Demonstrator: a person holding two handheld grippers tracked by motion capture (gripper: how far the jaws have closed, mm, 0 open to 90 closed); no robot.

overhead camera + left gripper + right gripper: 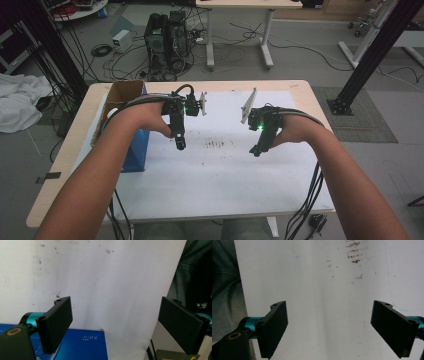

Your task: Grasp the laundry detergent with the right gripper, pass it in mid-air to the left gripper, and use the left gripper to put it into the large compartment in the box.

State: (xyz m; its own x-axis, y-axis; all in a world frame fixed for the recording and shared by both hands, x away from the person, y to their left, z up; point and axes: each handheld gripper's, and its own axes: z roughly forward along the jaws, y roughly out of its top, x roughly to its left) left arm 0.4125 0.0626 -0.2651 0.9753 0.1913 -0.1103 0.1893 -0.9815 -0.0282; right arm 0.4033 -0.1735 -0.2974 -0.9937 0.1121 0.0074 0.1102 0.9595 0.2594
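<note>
The person's upper arms are running off the near edge of the high view, so the body is staying out of sight there; a strip of dark grey clothing is showing at the edge of each gripper view. The blue box [136, 150] at the left side of the table is partly hiding behind the left forearm, and the brown cardboard box [121, 95] standing just beyond it is showing one open corner, its contents too dark to make out. In the left gripper view the blue box [82, 345] is being cut off by the bottom edge, with small white print on it too fine to read.

The left gripper [180, 145] is hovering over the white sheet [220, 180], just right of the blue box, its jaws standing wide apart with nothing between them. The right gripper [256, 150] is hanging well to the right of it, over the middle of the sheet, jaws likewise spread and empty. Neither is touching the boxes.

The white sheet is covering most of a light wooden table [60, 175] and is carrying a patch of brown smudges [217, 145] between the two grippers. Beyond the far edge, a grey floor is holding tangled cables, dark computer towers [167, 45], a white-legged table [240, 35] and black frame posts; a white cloth [17, 102] is lying at the far left.
</note>
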